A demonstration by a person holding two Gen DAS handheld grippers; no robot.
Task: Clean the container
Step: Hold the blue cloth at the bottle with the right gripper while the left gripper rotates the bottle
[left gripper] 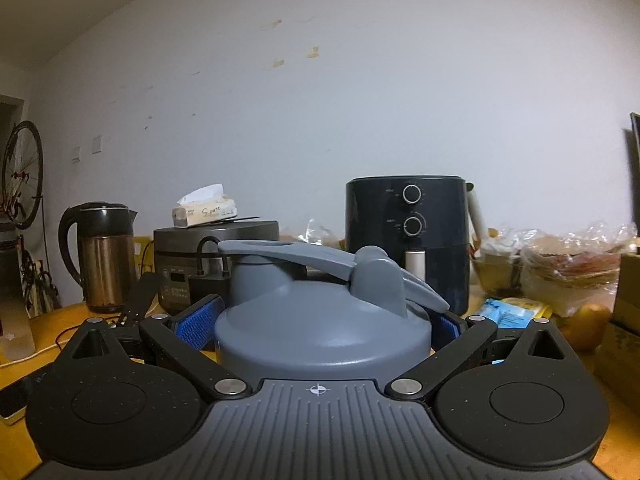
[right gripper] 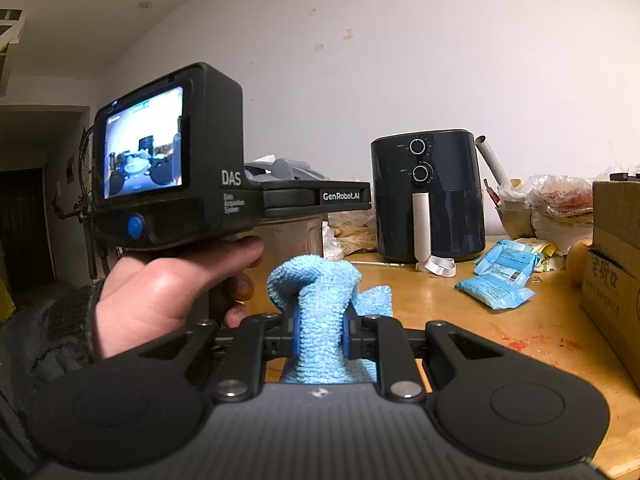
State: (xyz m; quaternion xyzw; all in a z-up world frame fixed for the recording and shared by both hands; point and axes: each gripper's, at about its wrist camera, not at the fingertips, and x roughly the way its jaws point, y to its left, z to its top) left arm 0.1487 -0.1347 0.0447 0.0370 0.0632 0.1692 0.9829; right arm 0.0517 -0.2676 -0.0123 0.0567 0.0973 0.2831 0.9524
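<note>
Grey-lidded plastic container (left gripper: 320, 332) sits low in the frame's centre, gripped between the left gripper's (left gripper: 320, 326) blue-padded fingers; the right gripper's (right gripper: 320, 334) fingers pinch a light-blue microfibre cloth (right gripper: 320, 300).

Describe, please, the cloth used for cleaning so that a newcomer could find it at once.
Start at the dark air fryer standing against the white wall on the wooden table. Nearer the camera, the right gripper pinches a bunched blue microfibre cloth. Unlike the flat, printed blue packets lying on the table, it is fuzzy, crumpled and held up.
</note>
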